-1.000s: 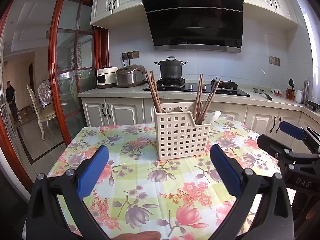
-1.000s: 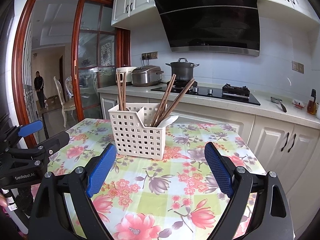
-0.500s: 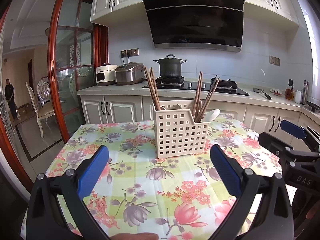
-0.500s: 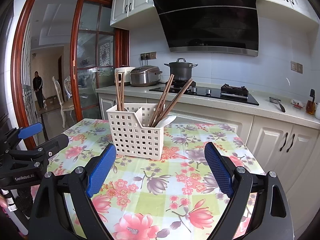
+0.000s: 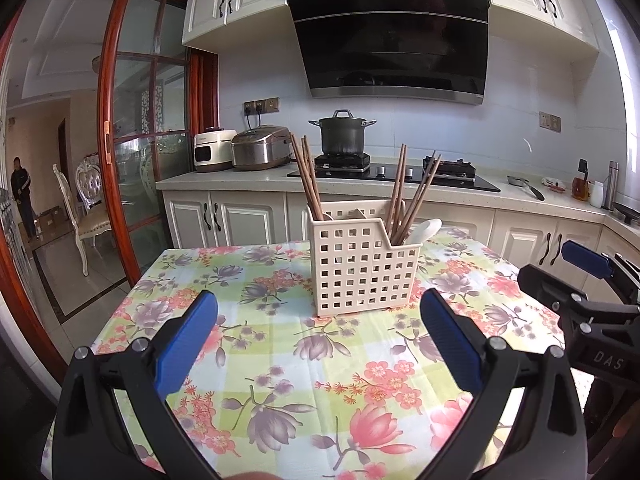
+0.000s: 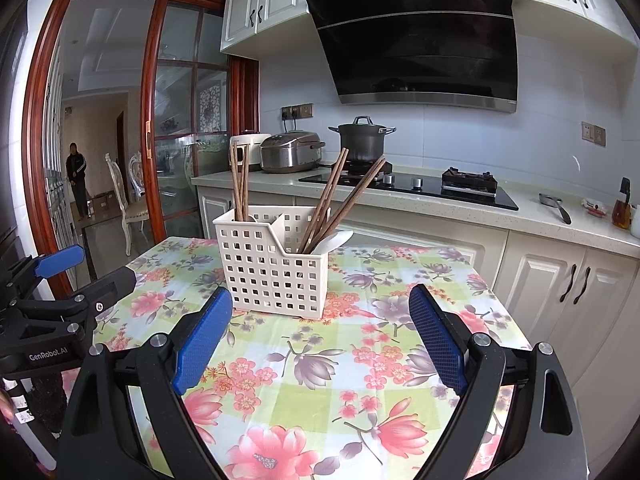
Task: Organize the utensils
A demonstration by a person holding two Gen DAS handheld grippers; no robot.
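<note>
**Both grippers spread wide before the utensil holder**

The white perforated holder (image 5: 366, 268) stands upright on the floral-clothed desk (image 5: 280, 360), ahead of both grippers. The left gripper (image 5: 318, 344) and the right gripper (image 6: 320, 338) have their blue pads far apart, holding nothing. Brown chopsticks (image 6: 240, 180) lean in the holder's compartments beside a white spoon (image 6: 334, 240). Only the left view shows the bottles (image 5: 580, 184) at the kitchen counter's far end. The right view shows the holder's divider more plainly.

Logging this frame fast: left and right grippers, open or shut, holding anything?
Left gripper: jaws open, holding nothing.
Right gripper: jaws open, holding nothing.
</note>
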